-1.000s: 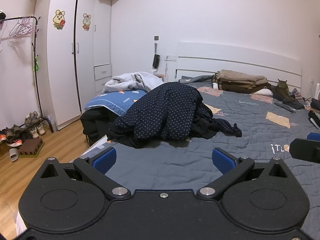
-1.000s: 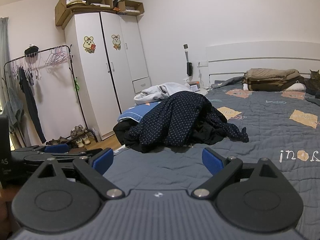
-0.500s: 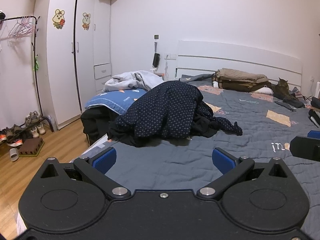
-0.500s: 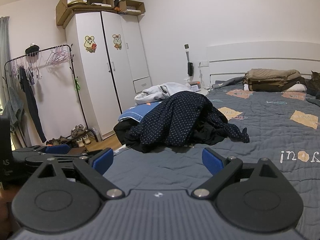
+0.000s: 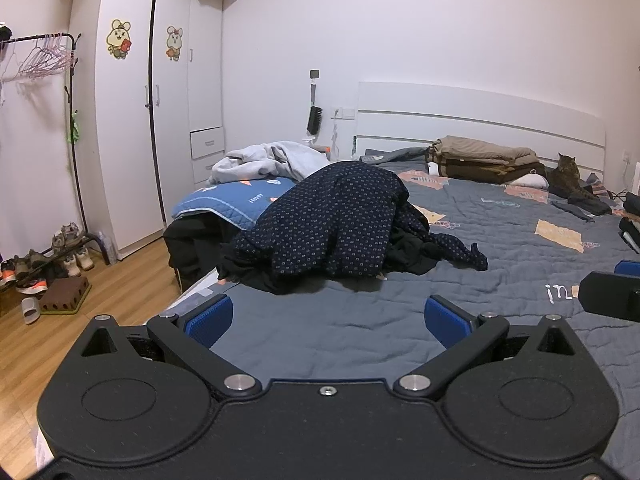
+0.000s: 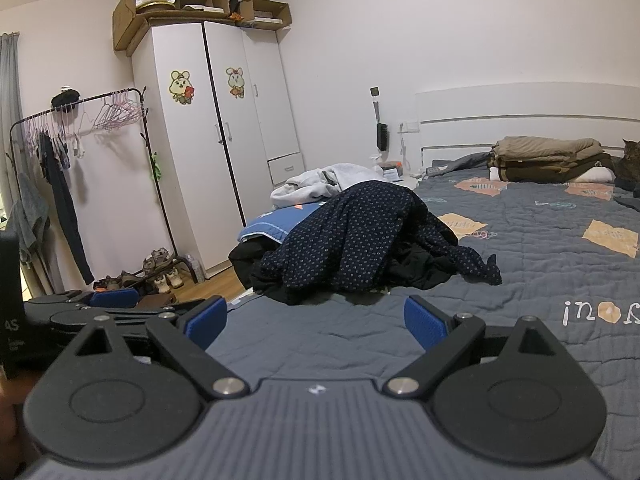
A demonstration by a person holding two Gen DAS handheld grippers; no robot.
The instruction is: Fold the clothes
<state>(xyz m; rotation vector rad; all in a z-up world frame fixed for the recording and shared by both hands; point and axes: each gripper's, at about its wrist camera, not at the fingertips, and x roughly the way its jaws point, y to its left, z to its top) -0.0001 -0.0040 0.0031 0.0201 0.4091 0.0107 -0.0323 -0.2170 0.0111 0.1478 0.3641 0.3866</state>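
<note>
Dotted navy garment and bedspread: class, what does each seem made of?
Dotted navy garment: probably thin woven fabric, matte; it slumps in soft, loose folds. Bedspread: seemingly quilted, padded cloth, matte; stitched lines and puckers cross its grey surface.

— What colour is the heaped shirt (image 5: 340, 220)?
— Navy, dotted all over with small pale squares, over black clothing (image 5: 412, 256).
— And the bed's quilt (image 5: 500, 240)?
— Slate grey with peach patches and white lettering near its right edge.
— The folded stack (image 5: 486, 158) by the headboard?
— Tan over dark brown. The wardrobe (image 5: 148, 108) is white; the hand-held gripper pads (image 5: 210, 318) blue.
</note>
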